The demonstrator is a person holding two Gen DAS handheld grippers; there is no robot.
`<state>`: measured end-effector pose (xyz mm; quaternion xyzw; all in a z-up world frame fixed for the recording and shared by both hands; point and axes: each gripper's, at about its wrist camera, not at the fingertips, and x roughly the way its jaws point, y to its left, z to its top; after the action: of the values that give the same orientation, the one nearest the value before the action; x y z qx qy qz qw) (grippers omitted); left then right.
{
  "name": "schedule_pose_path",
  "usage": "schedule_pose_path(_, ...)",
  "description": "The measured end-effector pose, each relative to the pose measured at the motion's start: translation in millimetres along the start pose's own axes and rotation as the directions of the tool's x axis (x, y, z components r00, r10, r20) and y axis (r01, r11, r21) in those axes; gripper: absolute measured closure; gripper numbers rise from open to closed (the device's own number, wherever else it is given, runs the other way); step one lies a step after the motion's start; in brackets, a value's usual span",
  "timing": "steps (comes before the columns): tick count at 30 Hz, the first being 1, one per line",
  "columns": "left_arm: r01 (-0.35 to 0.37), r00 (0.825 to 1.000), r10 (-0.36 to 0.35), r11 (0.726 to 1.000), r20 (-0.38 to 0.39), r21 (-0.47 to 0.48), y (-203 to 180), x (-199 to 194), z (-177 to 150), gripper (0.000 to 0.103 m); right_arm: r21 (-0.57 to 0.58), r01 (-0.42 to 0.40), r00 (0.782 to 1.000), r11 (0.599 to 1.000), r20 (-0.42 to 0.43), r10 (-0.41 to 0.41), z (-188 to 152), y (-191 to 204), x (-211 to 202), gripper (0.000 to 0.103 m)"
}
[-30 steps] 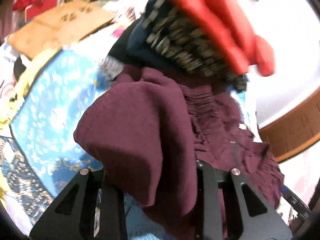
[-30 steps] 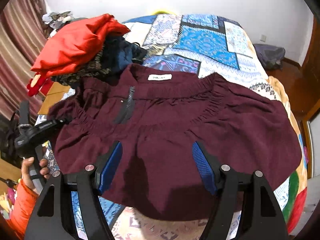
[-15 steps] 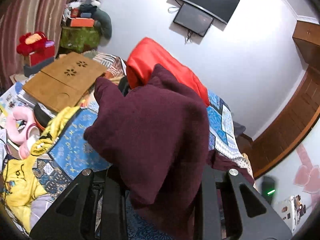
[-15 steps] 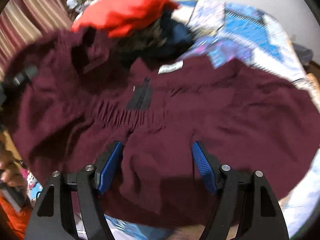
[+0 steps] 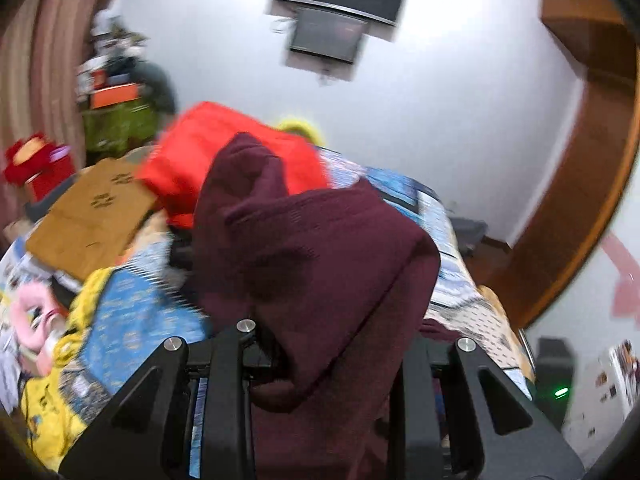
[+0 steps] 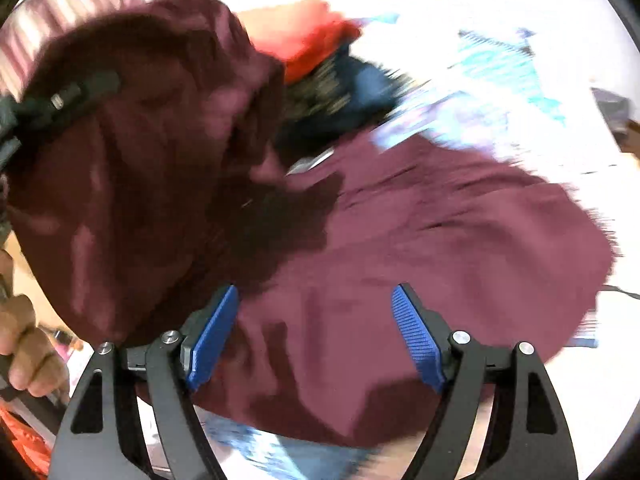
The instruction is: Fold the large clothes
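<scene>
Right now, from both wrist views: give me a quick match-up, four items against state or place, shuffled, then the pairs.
Items
1. maroon garment
2. red garment
3. left claw
4. right claw

States
A. on top of the clothes pile at the far side of the bed
B. opening, pads clear above the cloth, nothing between them
C. one side lifted, the rest spread on the bed
D. shut on bunched maroon fabric

Pairs: 1-C, 2-A, 3-D, 4-B
</scene>
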<state>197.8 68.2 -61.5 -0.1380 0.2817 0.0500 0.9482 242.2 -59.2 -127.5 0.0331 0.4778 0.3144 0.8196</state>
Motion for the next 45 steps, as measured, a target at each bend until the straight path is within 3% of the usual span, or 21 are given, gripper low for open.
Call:
schedule_pose_path(3,0.046,0.998,-0.043,0.997,-0.049,0.066,-46,36,-4,0.078,0.069,0.086,0.993,0.994,0.073,-0.091,-1,-36,-31,0.026)
schedule_pose_path(6,0.061,0.989,-0.042,0.989,-0.145,0.131,-90,82,-20,0.078,0.163,0.16,0.977,0.974,0.113,-0.18,-9,-78,-60,0.026)
schedule_pose_path(8,0.081,0.975,-0.043,0.982,-0.22,0.169,-112,105,-36,0.077,0.221,0.187,0.97,0.957,0.109,-0.215,-15,-98,-71,0.026)
schedule_pose_path(10,0.15,0.948,-0.086,0.97,-0.308,0.189,-130,122,-56,0.078,0.27,0.213,0.964,0.939,0.1,-0.248,-25,-119,-81,0.026)
schedule_pose_path(13,0.203,0.917,-0.095,0.947,-0.387,0.249,-148,130,-79,0.076,0.313,0.253,0.953,0.915,0.084,-0.292,-38,-136,-91,0.026)
schedule_pose_path(17,0.194,0.921,-0.047,0.916,-0.388,0.35,-155,118,-86,0.072,0.348,0.26,0.95,0.901,0.075,-0.303,-52,-147,-106,0.026)
schedule_pose_path(20,0.201,0.918,-0.04,0.904,-0.395,0.377,-155,103,-85,0.057,0.337,0.23,0.958,0.913,0.086,-0.273,-55,-139,-117,0.026)
schedule_pose_path(22,0.22,0.917,-0.06,0.901,-0.395,0.374,-151,88,-84,0.041,0.295,0.229,0.958,0.928,0.1,-0.268,-52,-127,-120,0.026)
schedule_pose_path(26,0.24,0.923,-0.107,0.911,-0.371,0.335,-137,67,-76,0.024,0.23,0.202,0.96,0.952,0.145,-0.238,-43,-104,-121,0.026)
schedule_pose_path(28,0.224,0.944,-0.12,0.917,-0.307,0.331,-125,45,-66,0.011,0.209,0.194,0.96,0.959,0.162,-0.23,-39,-93,-121,0.026)
schedule_pose_path(31,0.168,0.972,-0.105,0.936,-0.211,0.309,-98,21,-53,0.001,0.168,0.166,0.962,0.972,0.187,-0.197,-32,-78,-120,0.026)
schedule_pose_path(34,0.118,0.981,-0.073,0.961,-0.18,0.249,-60,13,-43,0.001,0.133,0.138,0.969,0.981,0.187,-0.161,-23,-67,-111,0.023)
schedule_pose_path(36,0.062,0.982,-0.019,0.973,-0.188,0.223,-37,20,-40,0.001,0.124,0.165,0.967,0.978,0.173,-0.185,-17,-62,-98,0.023)
schedule_pose_path(40,-0.013,0.969,0.051,0.988,-0.241,0.156,1,41,-45,0.001,0.102,0.167,0.976,0.981,0.12,-0.179,-9,-60,-70,0.023)
schedule_pose_path(45,-0.041,0.957,0.052,0.998,-0.285,0.041,30,58,-61,0.001,0.156,0.147,0.987,0.977,0.049,-0.156,-5,-72,-36,0.023)
